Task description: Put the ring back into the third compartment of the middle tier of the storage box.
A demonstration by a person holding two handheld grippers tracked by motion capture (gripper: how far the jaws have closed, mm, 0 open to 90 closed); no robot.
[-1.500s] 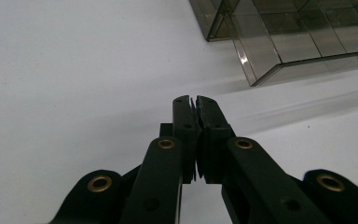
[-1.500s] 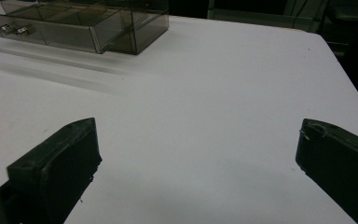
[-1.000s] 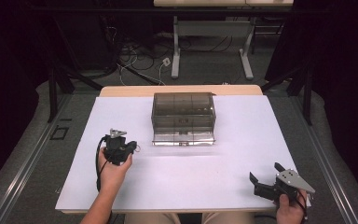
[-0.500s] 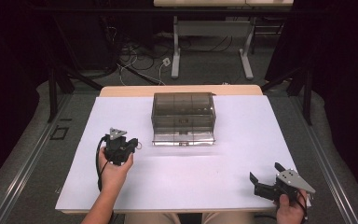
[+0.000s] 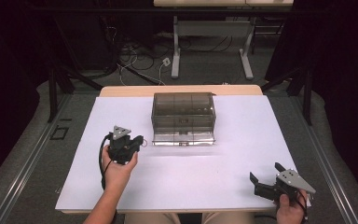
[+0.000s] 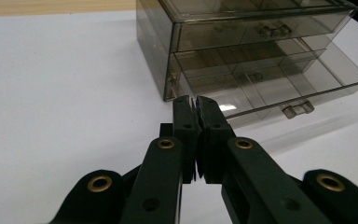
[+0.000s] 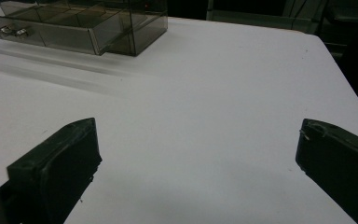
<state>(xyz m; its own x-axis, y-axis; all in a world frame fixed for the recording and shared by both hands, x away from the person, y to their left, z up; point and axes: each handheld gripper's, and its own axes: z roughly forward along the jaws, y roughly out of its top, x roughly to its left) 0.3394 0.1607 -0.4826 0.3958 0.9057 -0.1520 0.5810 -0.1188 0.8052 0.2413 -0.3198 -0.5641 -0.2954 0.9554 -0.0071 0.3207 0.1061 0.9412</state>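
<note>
Left claw [image 5: 140,140] nearer half-cropped drawer box [image 5: 183,117]

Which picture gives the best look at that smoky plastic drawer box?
The left gripper view: the drawer box sits close, drawers and handles plain. The high view shows it whole but small; the right gripper view catches a corner.

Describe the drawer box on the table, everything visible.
The drawer box is a small chest of smoky clear plastic, standing upright toward the far middle of the white table. It has stacked drawers with divided compartments and small clear handles. The bottom drawer is pulled out toward the person; the ones above look shut. No contents can be made out. Neither gripper touches it; the left gripper is close beside it.
</note>
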